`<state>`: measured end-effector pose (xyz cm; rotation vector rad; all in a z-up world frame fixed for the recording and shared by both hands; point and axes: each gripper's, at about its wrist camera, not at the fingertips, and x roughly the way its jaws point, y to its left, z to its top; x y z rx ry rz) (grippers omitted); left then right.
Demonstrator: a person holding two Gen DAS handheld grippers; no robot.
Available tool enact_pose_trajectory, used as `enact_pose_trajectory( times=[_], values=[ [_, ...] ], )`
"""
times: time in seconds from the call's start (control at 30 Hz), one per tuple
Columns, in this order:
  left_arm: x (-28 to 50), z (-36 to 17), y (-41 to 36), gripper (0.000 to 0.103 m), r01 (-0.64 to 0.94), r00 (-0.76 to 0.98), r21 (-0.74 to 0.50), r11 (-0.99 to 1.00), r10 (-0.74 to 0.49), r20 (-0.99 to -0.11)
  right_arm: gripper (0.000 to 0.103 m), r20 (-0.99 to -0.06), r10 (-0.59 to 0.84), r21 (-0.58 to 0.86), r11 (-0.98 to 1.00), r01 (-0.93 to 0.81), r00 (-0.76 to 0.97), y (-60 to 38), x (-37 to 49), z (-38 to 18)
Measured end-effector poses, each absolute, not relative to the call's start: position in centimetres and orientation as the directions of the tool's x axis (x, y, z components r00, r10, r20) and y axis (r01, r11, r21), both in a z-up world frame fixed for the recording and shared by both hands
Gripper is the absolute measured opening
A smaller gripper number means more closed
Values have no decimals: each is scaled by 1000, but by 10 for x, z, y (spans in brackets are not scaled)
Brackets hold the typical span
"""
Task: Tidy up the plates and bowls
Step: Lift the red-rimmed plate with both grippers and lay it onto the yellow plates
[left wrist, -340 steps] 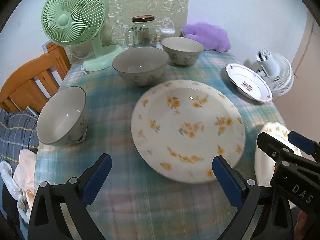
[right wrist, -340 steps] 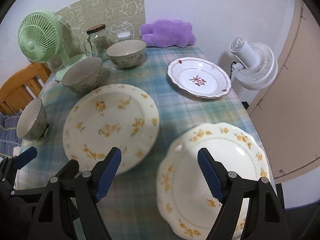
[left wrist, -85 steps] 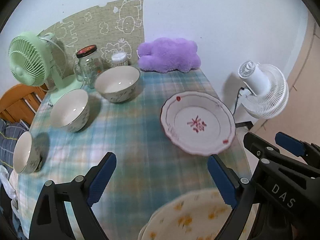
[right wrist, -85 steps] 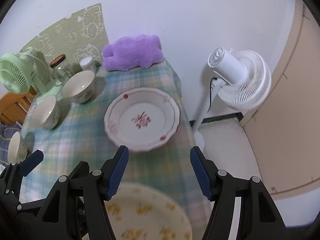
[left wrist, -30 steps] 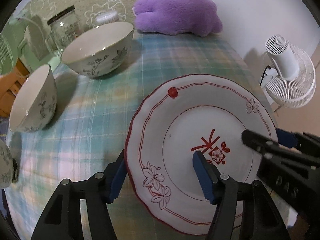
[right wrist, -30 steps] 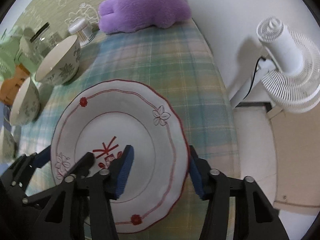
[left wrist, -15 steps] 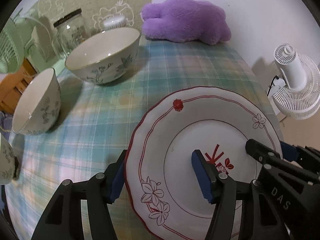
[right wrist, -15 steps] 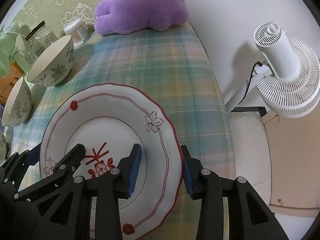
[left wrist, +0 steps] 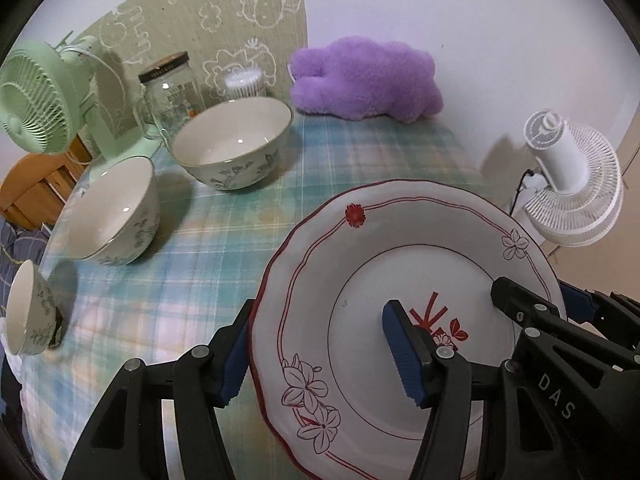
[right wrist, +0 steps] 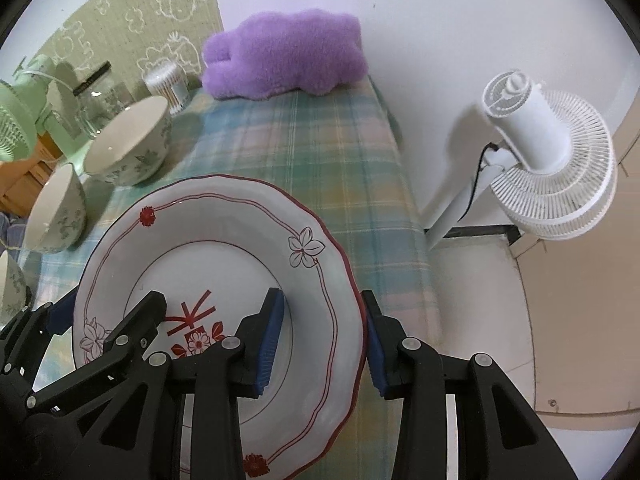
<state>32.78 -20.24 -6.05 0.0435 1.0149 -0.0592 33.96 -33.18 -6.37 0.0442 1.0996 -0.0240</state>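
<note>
Red-trimmed white plate [left wrist: 400, 264] held off the plaid tablecloth [left wrist: 224, 256], tilted, gripped at opposite rims. Left gripper [left wrist: 316, 356] clamped across the near-left rim, one blue pad under the edge, the other on the plate's well. Right gripper [right wrist: 320, 340] likewise closed across the right rim, jaws narrower. Three floral bowls [left wrist: 234, 148] standing apart on the cloth, beyond and left of the plate.

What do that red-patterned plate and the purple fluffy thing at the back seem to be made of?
The plate looks like glazed ceramic or porcelain: smooth white surface with soft sheen, red painted flowers and scalloped rim. The purple thing looks like a plush toy or cushion of fuzzy synthetic pile; its filling cannot be seen.
</note>
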Motion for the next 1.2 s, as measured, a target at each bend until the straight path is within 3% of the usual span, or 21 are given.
enact_pose_trajectory(
  times=[0.67,1.2],
  values=[
    [221,-33,-198,62,154,544,-19,988,-101,-833,42,-877,-72,-24,994,107,476,-323,216,-22],
    [167,-70,-218,63,220,447,-54,974,-150,-882,42,-919,-109,-49,985,165,378,-345,146,-59]
  ],
)
